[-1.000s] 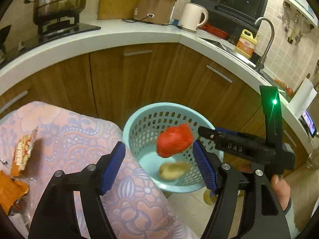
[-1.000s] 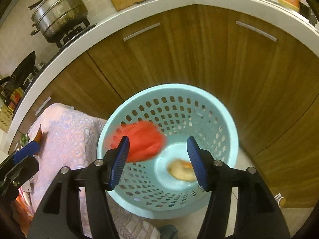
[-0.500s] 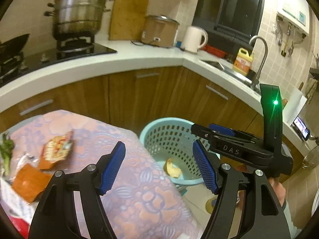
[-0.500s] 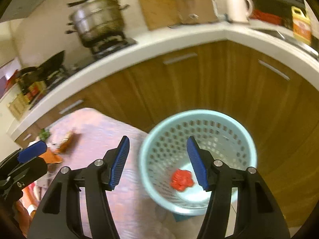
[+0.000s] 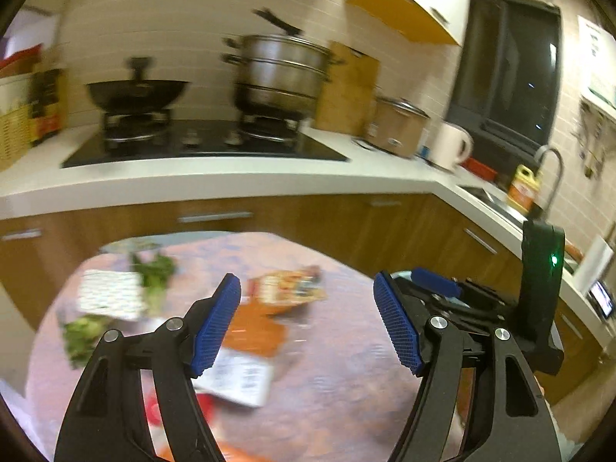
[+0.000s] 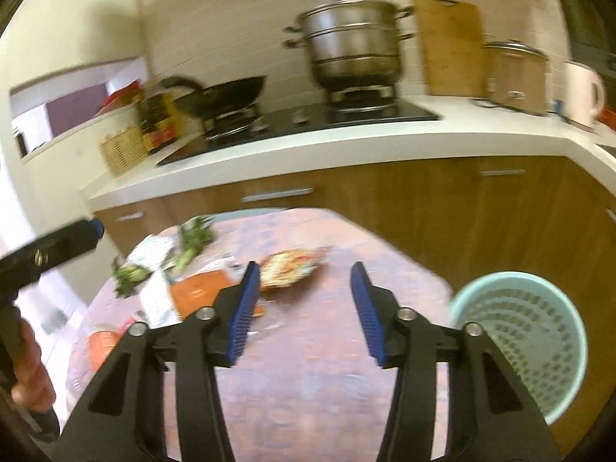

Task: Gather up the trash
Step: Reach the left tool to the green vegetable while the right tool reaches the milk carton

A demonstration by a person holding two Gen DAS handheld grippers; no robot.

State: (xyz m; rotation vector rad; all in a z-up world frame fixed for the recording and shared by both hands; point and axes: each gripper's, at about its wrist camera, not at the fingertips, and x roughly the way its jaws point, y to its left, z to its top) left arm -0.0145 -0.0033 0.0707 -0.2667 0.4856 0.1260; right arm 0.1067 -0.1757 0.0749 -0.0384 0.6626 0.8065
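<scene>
Snack wrapper (image 6: 290, 267) lies beyond right gripper's (image 6: 304, 310) spread fingers.

Left gripper (image 5: 307, 321) and right gripper (image 6: 305, 310) showing matt black plastic arms, ribbed blue pads. Patterned pink cloth covering surface (image 6: 308, 346). Perforated pale-blue plastic basket (image 6: 539, 331) looking smooth. Steel steamer pot (image 6: 356, 40) gleaming. Cabinet fronts (image 6: 442, 208) showing glossy wood grain.
</scene>
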